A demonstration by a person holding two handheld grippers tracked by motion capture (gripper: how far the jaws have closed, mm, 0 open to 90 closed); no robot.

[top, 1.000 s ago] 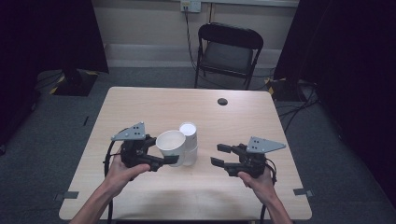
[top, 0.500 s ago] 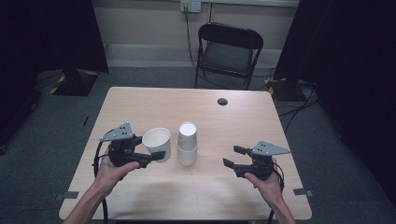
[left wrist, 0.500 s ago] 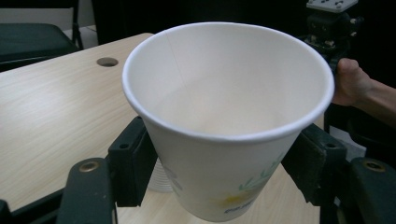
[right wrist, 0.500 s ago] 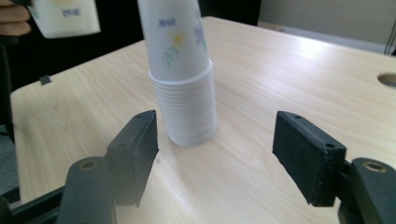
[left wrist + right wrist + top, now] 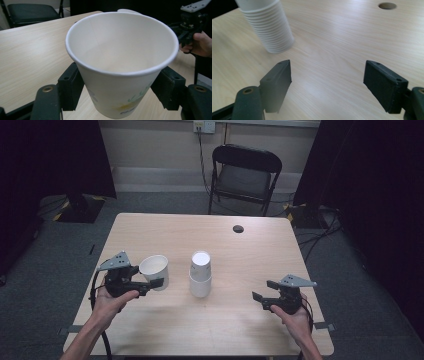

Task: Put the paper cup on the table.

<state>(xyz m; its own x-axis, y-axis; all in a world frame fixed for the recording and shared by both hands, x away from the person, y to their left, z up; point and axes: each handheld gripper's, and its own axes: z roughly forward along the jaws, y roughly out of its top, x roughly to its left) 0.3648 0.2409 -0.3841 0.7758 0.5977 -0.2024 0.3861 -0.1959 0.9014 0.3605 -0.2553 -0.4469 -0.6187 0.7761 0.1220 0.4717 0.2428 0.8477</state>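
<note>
White paper makes up the single cup (image 5: pixel 122 65) pinched between the two black jaws of the left tongs (image 5: pixel 150 283), mouth up, with a faint green and yellow print low on its wall. From above, that cup (image 5: pixel 154 271) sits at the tip of the left tongs, held just off to the side of the upturned stack of cups (image 5: pixel 200 274) that stands on the pale wooden surface (image 5: pixel 210 330), between the two pairs of tongs. The stack is apart from the held cup, not touching it.

The right tongs (image 5: pixel 263 294) hover low over the surface with their jaws spread wide and nothing between them. Ahead of them and to one side, the ribbed rims of the stack (image 5: pixel 272 30) show close together. Farther beyond the right tongs lies a dark round hole (image 5: pixel 387 5) in the surface. A black folding chair (image 5: pixel 245 175) stands past the far edge.
</note>
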